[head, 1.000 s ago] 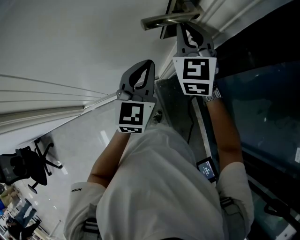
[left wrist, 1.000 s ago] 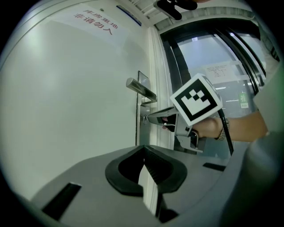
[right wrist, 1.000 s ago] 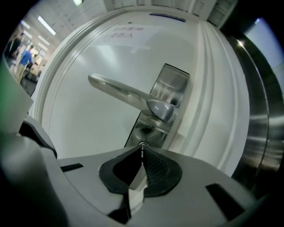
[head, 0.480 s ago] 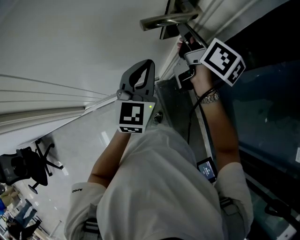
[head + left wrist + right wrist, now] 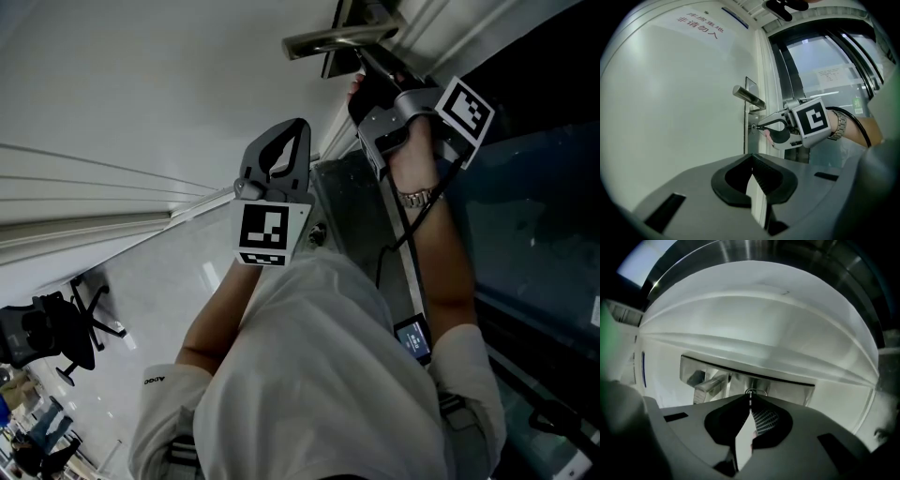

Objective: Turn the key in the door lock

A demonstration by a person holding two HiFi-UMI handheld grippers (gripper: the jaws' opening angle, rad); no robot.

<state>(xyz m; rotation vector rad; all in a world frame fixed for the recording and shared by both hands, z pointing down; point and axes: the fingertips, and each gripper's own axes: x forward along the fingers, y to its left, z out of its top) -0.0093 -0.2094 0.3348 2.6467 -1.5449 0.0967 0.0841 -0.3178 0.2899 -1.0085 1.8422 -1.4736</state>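
- My right hand-held gripper (image 5: 750, 403) points level at the white door (image 5: 684, 108), its jaws clamped on the key (image 5: 753, 127).
- The key sits in the lock (image 5: 751, 392), just under the metal lever handle (image 5: 337, 39) at the door's edge.
- My left hand-held gripper (image 5: 752, 159) hangs back from the door, well apart from the lock, its jaws together with nothing between them.
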